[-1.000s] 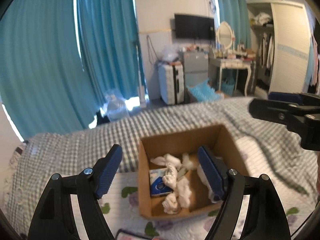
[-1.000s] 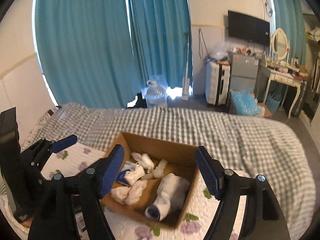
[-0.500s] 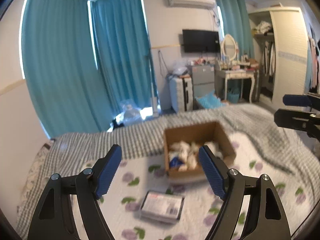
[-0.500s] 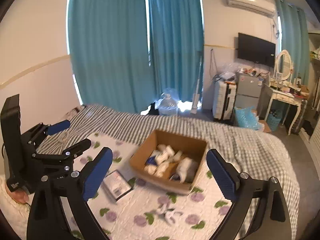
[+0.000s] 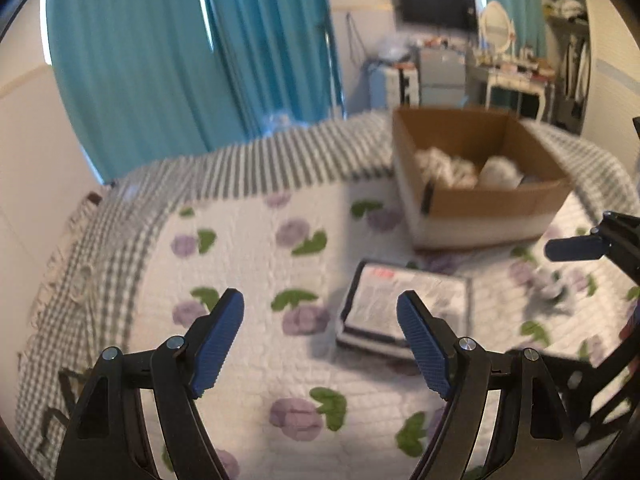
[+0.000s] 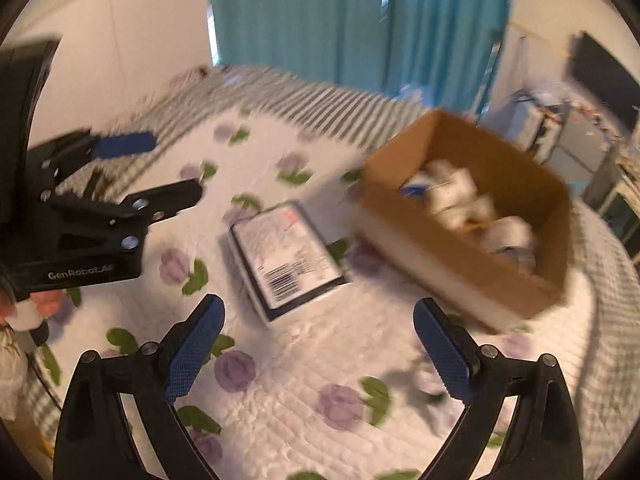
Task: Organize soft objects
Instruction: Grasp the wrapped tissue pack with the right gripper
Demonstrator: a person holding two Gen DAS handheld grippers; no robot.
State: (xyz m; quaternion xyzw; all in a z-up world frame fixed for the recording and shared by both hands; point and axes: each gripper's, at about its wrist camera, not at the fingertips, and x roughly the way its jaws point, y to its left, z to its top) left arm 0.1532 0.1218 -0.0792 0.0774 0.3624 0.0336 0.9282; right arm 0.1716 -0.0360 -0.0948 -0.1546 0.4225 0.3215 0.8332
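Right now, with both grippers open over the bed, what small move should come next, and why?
Probably lower the right gripper onto the small pale bundle on the quilt near its right finger. It looks like a soft item outside the cardboard box, which already holds white bundles. Both grippers are empty; the left gripper faces the flat packet.

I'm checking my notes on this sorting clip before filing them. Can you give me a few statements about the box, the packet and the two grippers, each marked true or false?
1. The cardboard box holds white soft items. True.
2. The left gripper is shut on a sock. False: it is open and holds nothing.
3. The flat packet lies inside the box. False: it lies on the floral quilt beside it.
4. The right gripper is open. True.
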